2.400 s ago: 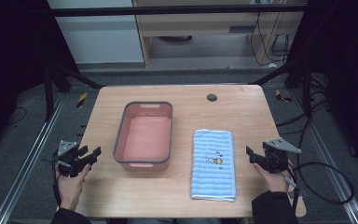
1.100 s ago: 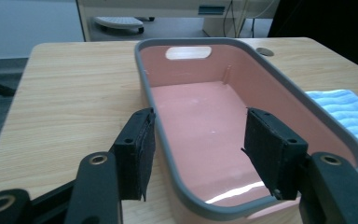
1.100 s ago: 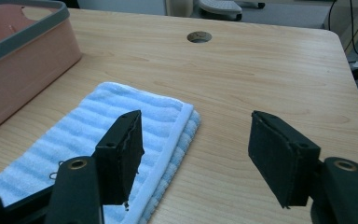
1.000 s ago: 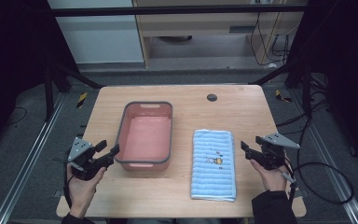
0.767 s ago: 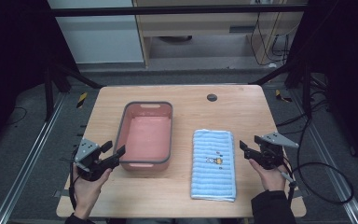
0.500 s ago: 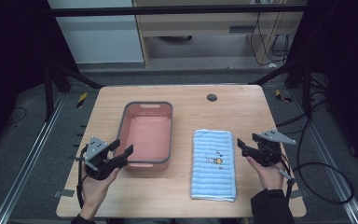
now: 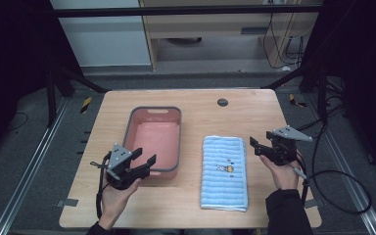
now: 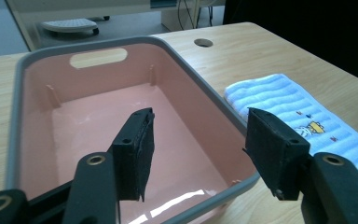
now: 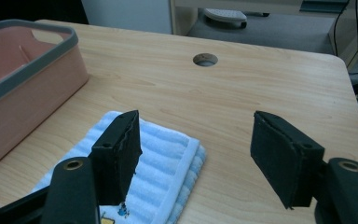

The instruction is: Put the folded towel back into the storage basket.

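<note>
The folded blue towel (image 7: 225,172) is laid on the worktop (image 7: 200,103) right of the pink basin (image 7: 155,139), long axis near-to-far. The right gripper (image 7: 257,146) (jaws wide, empty) is held just right of it; the left gripper (image 7: 144,157), also open and empty, is held at the basin's near-left corner.

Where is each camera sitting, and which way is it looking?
High view: above the person's side, looking forward and down on the table; shows both hands, left gripper and right gripper.
Left gripper view: rides that gripper, looking between its open jaws into the pink bin.
Right gripper view: rides that gripper, looking between its open jaws over the blue towel.
Both gripper views share bin, towel and the table's round hole.
</note>
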A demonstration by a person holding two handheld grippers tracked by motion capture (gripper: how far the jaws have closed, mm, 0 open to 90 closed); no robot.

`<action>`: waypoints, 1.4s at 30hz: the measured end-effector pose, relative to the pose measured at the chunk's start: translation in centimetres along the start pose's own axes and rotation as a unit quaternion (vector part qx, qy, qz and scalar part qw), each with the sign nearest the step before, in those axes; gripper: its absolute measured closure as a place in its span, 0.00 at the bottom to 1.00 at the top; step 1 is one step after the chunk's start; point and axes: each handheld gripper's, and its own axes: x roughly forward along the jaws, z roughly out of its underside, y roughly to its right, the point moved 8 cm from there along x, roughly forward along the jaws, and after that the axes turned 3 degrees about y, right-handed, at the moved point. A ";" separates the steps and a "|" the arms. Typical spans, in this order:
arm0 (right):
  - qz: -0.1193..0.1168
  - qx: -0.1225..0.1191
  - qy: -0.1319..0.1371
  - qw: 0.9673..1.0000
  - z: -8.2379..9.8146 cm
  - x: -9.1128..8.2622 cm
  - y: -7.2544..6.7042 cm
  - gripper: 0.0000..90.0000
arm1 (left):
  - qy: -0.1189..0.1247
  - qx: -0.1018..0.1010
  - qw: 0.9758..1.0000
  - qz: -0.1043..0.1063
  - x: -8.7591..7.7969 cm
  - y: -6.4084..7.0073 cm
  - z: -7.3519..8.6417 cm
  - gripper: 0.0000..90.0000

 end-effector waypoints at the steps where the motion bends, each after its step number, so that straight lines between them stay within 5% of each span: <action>1: 0.001 -0.001 0.001 1.000 -0.4 0.2 0.1 0.37 | -0.002 0.002 1.000 0.002 0.2 0.3 0.0 0.46; 18: -0.007 -0.008 -0.003 1.000 -1.2 1.1 -0.4 0.40 | -0.007 0.025 0.999 0.036 2.3 5.0 -0.2 0.47; 32: -0.010 -0.020 -0.013 1.000 -0.4 2.7 -0.6 0.44 | -0.032 0.043 0.996 0.066 4.4 9.2 1.5 0.52; 42: -0.011 -0.015 -0.034 0.999 1.3 4.1 -0.4 0.46 | -0.050 0.042 0.995 0.081 5.8 10.9 3.3 0.52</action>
